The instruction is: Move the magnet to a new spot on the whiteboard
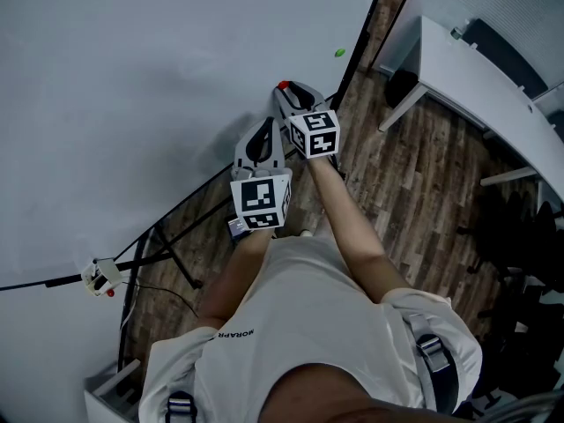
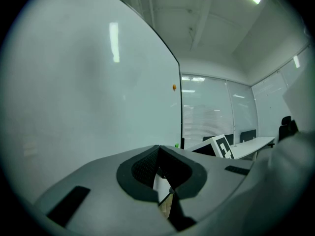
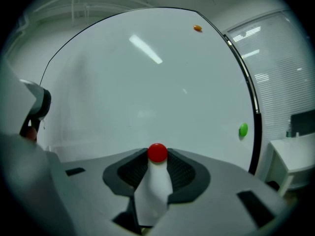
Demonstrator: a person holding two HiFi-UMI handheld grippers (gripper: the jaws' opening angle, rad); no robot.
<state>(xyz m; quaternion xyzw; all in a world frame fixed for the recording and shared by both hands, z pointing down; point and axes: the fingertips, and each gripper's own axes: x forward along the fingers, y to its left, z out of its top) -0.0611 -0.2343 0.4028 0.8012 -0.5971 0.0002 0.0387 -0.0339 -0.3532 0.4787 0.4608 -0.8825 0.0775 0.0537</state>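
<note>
the red magnet (image 3: 157, 153) sits on the whiteboard (image 3: 123, 82), low on the board and towards its right edge, straight ahead of the right hand-held gripper (image 3: 157, 157). it lies right at that gripper's tips. the jaws stand partly apart, one on each side, and the pads look to be pressing on its rim, so it reads as gripped but not yet pulled off the board. the magnet is a round disc with no long axis to line up with. what matters is that it lies flat on the board and the gripper meets it almost level, nose-on.

the left hand-held gripper (image 2: 158, 149) hangs just beside and a little behind the right one, its jaws together on nothing, pointing along the board. the right is plainly the nearer.

a green magnet (image 3: 243, 130) sits near the board's right frame and an orange magnet (image 3: 197, 28) high up, both well apart from the red one, with bare board between. a white bench (image 1: 458, 69) stands off to the right. no container shows in any view.
</note>
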